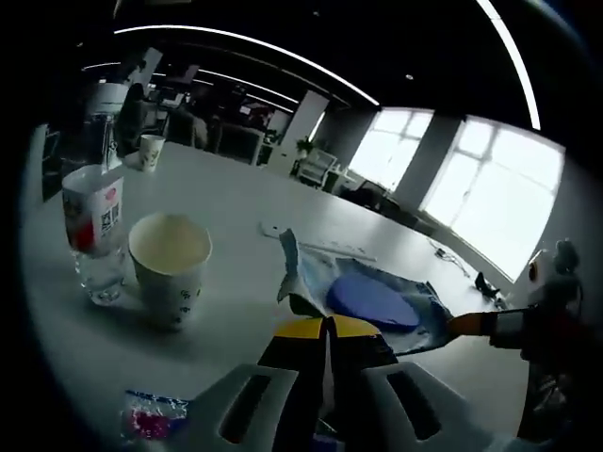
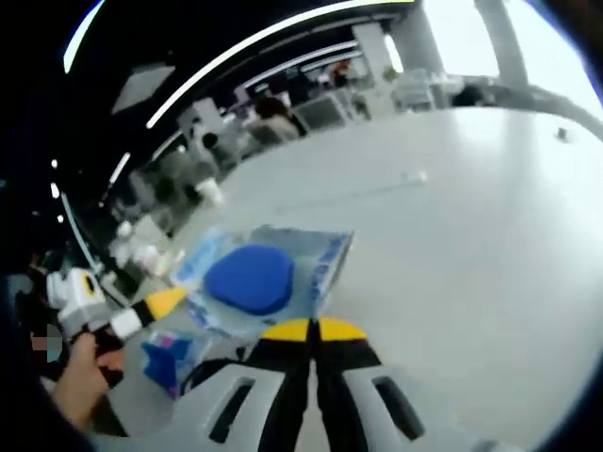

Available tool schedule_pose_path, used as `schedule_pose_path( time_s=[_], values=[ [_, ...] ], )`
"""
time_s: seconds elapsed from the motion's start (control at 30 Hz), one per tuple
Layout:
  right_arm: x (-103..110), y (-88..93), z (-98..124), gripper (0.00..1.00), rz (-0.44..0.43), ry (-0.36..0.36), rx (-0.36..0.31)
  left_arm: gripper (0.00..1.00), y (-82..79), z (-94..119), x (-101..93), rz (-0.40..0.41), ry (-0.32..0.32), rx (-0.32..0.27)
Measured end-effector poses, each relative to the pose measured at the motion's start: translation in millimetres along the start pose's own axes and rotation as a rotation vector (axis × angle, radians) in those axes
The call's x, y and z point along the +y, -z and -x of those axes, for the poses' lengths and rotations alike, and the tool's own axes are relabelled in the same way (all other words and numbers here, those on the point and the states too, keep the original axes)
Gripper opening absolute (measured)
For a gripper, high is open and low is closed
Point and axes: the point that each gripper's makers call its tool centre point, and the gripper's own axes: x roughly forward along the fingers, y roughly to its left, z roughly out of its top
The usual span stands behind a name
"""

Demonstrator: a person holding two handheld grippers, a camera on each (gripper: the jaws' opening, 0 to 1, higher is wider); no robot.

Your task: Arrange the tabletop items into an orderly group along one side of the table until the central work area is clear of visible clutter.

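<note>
Left gripper view showed my left gripper (image 1: pixel 329 330) with its yellow-tipped fingers (image 1: pixel 300 330) pressed together, pinching the near edge of a clear plastic packet (image 1: pixel 311 282) that lay on the white surface (image 1: pixel 236 198). The packet held a flat blue oval pad (image 1: pixel 372 299) and its near corner was lifted and creased where I held it. To the left of the packet stood a white paper cup (image 1: pixel 171 266), upright and open at the top, and just beside it on the far left a clear plastic bottle (image 1: pixel 94 226) with a red and white label. A second paper cup (image 1: pixel 151 152) stood well apart at the far side of the surface. A small blue and pink wrapper (image 1: pixel 151 417) lay near, left of my fingers. From the right edge my other gripper's yellow tip (image 1: pixel 468 325) reached to the packet's far side.

In the right gripper view, my right gripper (image 2: pixel 312 331) had its fingers (image 2: pixel 341 330) closed together at the near edge of the same packet (image 2: pixel 320 259), with the blue pad (image 2: pixel 250 279) lying flat inside it; whether they pinched the plastic or only touched it I could not tell. On the left, my left gripper (image 2: pixel 155 303) met the packet's opposite edge, with my hand (image 2: pixel 80 377) behind it. The blue and pink wrapper (image 2: pixel 168 358) lay near, between hand and packet.
</note>
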Motion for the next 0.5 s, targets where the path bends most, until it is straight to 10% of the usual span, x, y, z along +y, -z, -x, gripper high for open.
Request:
schedule_pose_path(
  time_s=[0.5],
  values=[
    [5,2.5,-35,0.00,0.015,-0.045,0.052,0.00,10.6,1,25.0,0.070,-0.055,0.007]
  ],
)
